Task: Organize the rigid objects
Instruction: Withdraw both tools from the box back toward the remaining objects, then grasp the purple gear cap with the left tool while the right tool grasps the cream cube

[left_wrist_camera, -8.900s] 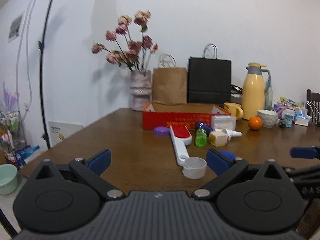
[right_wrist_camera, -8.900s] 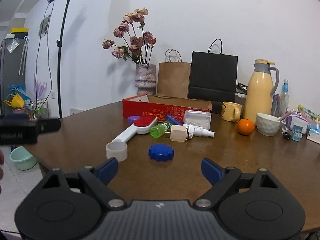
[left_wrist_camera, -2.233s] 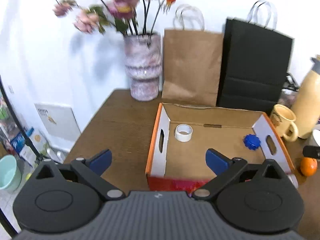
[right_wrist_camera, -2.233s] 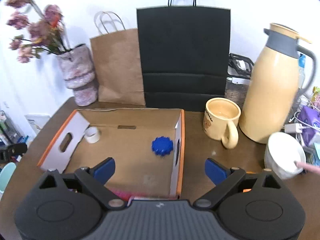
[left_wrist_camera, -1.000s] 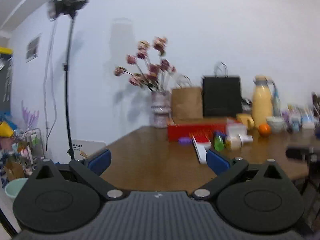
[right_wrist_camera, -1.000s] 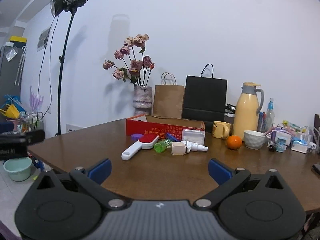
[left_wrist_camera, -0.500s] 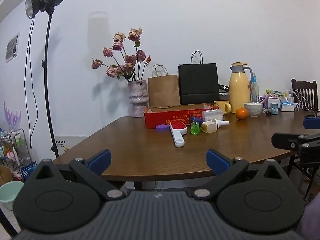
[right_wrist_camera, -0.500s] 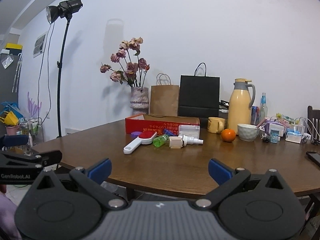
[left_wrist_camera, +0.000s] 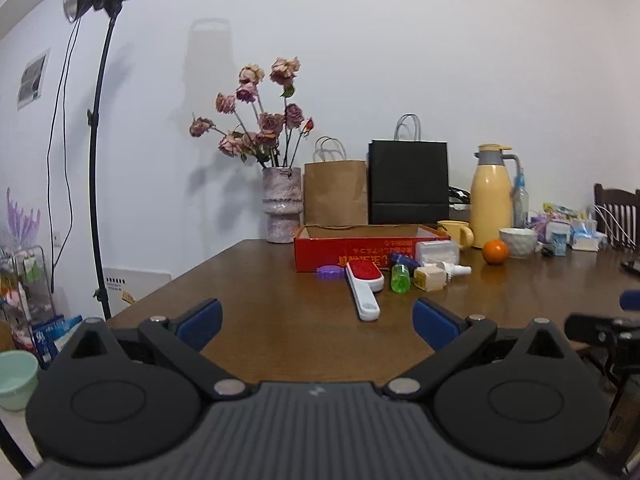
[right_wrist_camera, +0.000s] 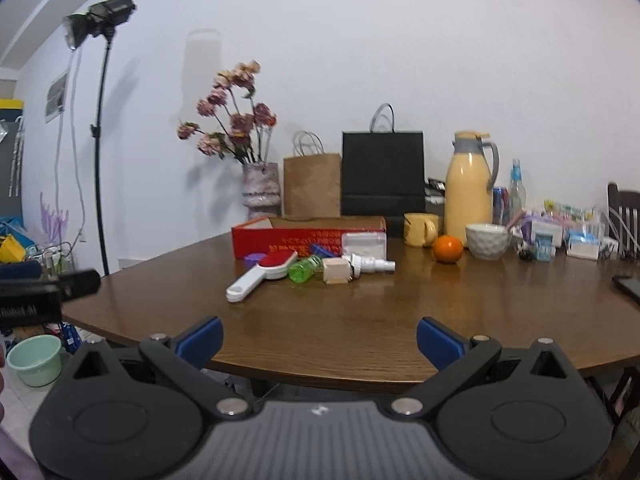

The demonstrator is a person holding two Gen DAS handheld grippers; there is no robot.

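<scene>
A red cardboard box (left_wrist_camera: 360,249) (right_wrist_camera: 304,240) stands mid-table. In front of it lie a red-and-white lint brush (left_wrist_camera: 363,285) (right_wrist_camera: 262,274), a purple lid (left_wrist_camera: 330,271) (right_wrist_camera: 255,257), a green bottle (left_wrist_camera: 400,282) (right_wrist_camera: 304,270), a beige block (left_wrist_camera: 430,279) (right_wrist_camera: 336,271), a white spray bottle (left_wrist_camera: 450,269) (right_wrist_camera: 370,265) and a clear plastic case (left_wrist_camera: 437,251) (right_wrist_camera: 364,243). My left gripper (left_wrist_camera: 316,322) is open over the table's near edge, empty. My right gripper (right_wrist_camera: 318,340) is open and empty, at the front edge.
A flower vase (left_wrist_camera: 281,204), brown bag (left_wrist_camera: 335,192), black bag (left_wrist_camera: 408,182), yellow thermos (left_wrist_camera: 491,198), mug (right_wrist_camera: 418,229), orange (right_wrist_camera: 447,249) and white bowl (right_wrist_camera: 487,240) stand behind and right. Clutter fills the far right; a light stand (left_wrist_camera: 96,160) rises left.
Both grippers moved closer to the table and a little lower since half a second ago; the objects look larger. Nothing on the table has moved.
</scene>
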